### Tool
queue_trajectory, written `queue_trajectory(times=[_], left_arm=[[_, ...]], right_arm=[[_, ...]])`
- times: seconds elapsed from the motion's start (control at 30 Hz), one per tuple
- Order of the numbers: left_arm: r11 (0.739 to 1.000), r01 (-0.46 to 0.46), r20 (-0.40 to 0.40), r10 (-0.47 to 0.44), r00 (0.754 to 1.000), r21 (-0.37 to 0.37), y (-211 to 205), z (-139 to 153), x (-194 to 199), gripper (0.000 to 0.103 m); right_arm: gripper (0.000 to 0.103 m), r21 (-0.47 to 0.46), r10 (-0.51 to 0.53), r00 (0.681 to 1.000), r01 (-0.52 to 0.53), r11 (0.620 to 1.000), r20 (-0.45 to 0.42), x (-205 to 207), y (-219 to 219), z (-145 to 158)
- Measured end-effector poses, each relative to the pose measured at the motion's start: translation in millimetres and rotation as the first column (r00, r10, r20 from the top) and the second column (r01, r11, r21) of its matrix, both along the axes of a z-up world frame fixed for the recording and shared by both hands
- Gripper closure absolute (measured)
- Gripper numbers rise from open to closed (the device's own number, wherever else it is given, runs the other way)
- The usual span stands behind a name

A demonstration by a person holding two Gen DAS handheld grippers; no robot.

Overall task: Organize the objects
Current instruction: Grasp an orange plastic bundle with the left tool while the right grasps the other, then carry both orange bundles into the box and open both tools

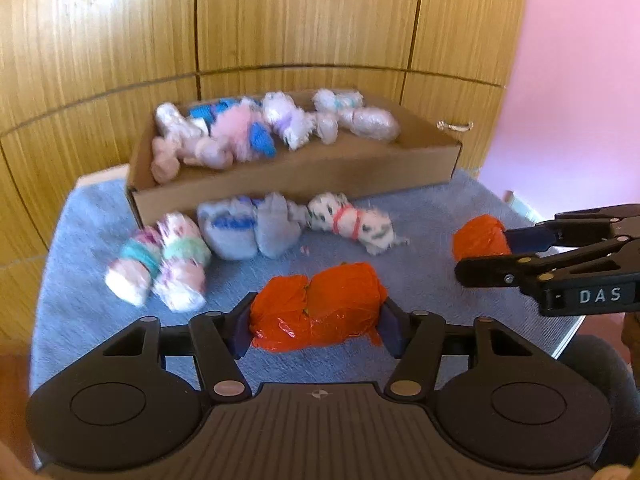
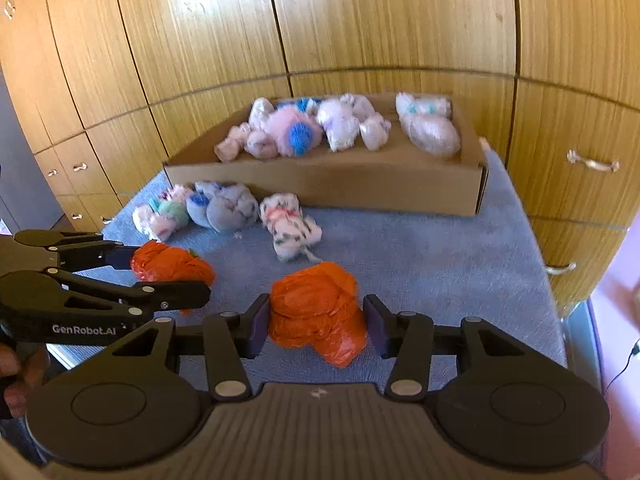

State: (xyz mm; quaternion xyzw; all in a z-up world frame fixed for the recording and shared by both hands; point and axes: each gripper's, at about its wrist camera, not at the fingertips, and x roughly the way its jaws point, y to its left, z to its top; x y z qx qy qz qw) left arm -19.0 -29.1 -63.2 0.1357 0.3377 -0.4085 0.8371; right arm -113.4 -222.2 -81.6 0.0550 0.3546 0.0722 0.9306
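Left gripper [image 1: 318, 320] clamps long orange bundle [image 1: 316, 308]; right gripper [image 2: 316, 320], marked "DAS", pinches smaller orange bundle [image 2: 316, 308]. Both over blue table [image 2: 440, 248] front edge. "GenRobot.AI" on left. Cardboard box [image 1: 296, 176] behind, loose sock rolls [image 1: 248, 228] before it.

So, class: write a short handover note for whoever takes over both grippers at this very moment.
Left gripper: shut on the wide orange bundle, pads on its two ends.
Right gripper: shut on the smaller orange bundle.
Done: a row of boxed bundles sits in the cardboard box at the back of the blue cloth.
Left: several loose bundles lie in front of the box; neither orange bundle is placed yet.
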Motion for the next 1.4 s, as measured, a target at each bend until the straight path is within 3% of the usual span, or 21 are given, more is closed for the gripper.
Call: queue_trajectory(times=[0.33, 0.57, 0.93, 1.17, 1.4], left_arm=[[1.0, -0.023, 0.092, 0.025, 0.995, -0.015, -1.0, 87.4, 67.9, 0.038], [1.0, -0.008, 0.067, 0.007, 0.998, 0.023, -26.0, 104.3, 128.8, 0.038], [0.974, 0.112, 0.029, -0.12, 0.992, 0.196, -54.4, 50.4, 169.9, 0.037], [0.963, 0.172, -0.025, -0.17, 0.985, 0.208, -55.3, 24.5, 181.2, 0.037], [0.924, 0.274, -0.064, -0.267, 0.962, 0.268, -61.7, 10.8, 184.6, 0.037]], right_arm=[[0.058, -0.065, 0.108, 0.984, -0.1, 0.993, 0.142, 31.7, -16.2, 91.5], [0.057, -0.1, 0.215, 0.965, -0.201, 0.974, 0.151, 92.9, -5.8, 117.5], [0.057, -0.146, 0.397, 0.918, -0.395, 0.907, -0.013, 171.7, 35.3, 60.5], [0.057, -0.122, 0.417, 0.904, -0.427, 0.896, -0.098, 201.8, 34.4, 28.7], [0.057, -0.117, 0.461, 0.869, -0.484, 0.867, -0.179, 234.8, 45.5, 5.5]])
